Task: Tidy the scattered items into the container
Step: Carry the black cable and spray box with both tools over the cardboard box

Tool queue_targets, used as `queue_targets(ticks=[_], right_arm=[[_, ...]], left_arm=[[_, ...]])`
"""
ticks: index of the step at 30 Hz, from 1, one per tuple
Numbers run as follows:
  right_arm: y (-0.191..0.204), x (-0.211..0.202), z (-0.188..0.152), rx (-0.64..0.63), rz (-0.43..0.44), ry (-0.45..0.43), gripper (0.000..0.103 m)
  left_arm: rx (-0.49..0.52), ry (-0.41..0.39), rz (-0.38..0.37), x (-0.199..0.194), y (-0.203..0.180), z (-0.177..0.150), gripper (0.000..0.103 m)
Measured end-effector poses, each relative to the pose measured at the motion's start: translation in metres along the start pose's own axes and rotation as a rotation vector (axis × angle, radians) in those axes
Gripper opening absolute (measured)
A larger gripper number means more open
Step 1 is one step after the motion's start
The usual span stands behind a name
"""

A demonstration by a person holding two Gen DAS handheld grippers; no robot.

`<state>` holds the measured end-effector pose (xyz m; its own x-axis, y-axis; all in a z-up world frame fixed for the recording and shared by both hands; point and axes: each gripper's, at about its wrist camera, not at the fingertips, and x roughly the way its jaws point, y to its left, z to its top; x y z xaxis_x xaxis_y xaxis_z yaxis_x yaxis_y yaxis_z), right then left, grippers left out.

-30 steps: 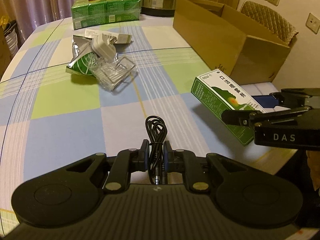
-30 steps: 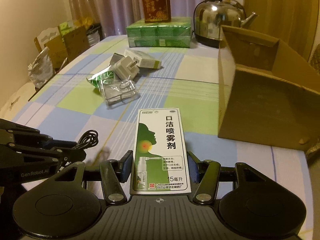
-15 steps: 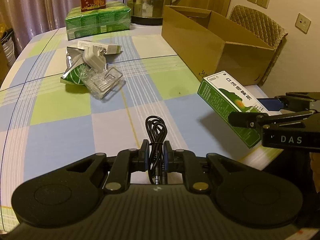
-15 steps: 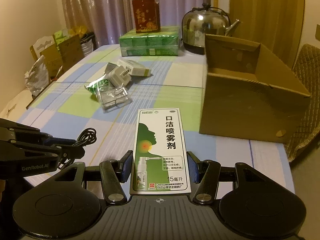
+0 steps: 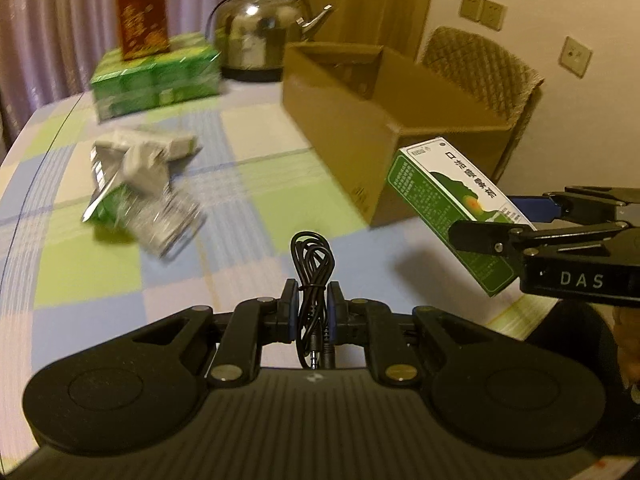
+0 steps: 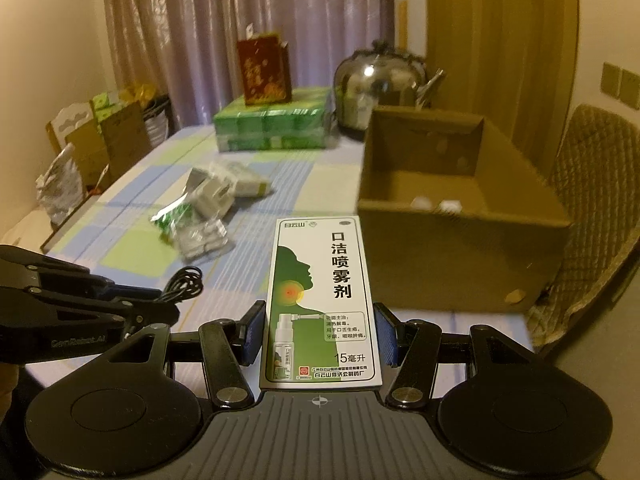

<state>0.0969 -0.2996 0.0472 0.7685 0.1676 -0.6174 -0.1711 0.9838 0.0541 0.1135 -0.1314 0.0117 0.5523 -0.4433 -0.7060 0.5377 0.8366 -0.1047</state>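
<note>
My left gripper [image 5: 312,304] is shut on a coiled black cable [image 5: 313,264], held above the checked tablecloth. My right gripper [image 6: 320,328] is shut on a green and white spray box [image 6: 322,300], also seen at the right of the left wrist view as the spray box [image 5: 448,204]. The open cardboard box [image 6: 460,248] stands just ahead and right of the spray box, with small white bits on its floor. In the left wrist view the cardboard box [image 5: 360,120] is ahead to the right. A pile of scattered items [image 5: 140,184], a white plug, foil packet and clear case, lies left of centre.
A steel kettle [image 5: 264,28] and a stack of green packs [image 5: 156,80] with a red carton [image 5: 142,16] on top stand at the table's far end. A padded chair [image 6: 592,184] is right of the cardboard box. Bags and boxes [image 6: 92,148] sit off the table's left edge.
Both grippers have risen and moved forward toward the cardboard box with their loads; the box's inside now shows in the right wrist view.
</note>
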Motion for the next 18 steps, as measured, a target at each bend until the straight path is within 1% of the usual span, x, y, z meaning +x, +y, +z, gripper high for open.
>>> queue_targets(ticks=[4,9,14,18], right_arm=[[-0.02,-0.007,0.019,0.02,-0.031,-0.047,0.052],[-0.054,-0.005,0.043,0.038,-0.078,-0.09,0.052],[-0.088,0.007,0.07,0.048,-0.127,-0.124,0.052],[-0.114,0.023,0.09,0.066,-0.157,-0.131,0.053]], left_arm=[[0.038,-0.036,-0.041,0.006,-0.017,0.031,0.011],[0.075,-0.079,-0.092,0.018,-0.04,0.073,0.011],[0.118,-0.102,-0.145,0.037,-0.06,0.117,0.011],[0.147,-0.12,-0.174,0.057,-0.072,0.152,0.011]])
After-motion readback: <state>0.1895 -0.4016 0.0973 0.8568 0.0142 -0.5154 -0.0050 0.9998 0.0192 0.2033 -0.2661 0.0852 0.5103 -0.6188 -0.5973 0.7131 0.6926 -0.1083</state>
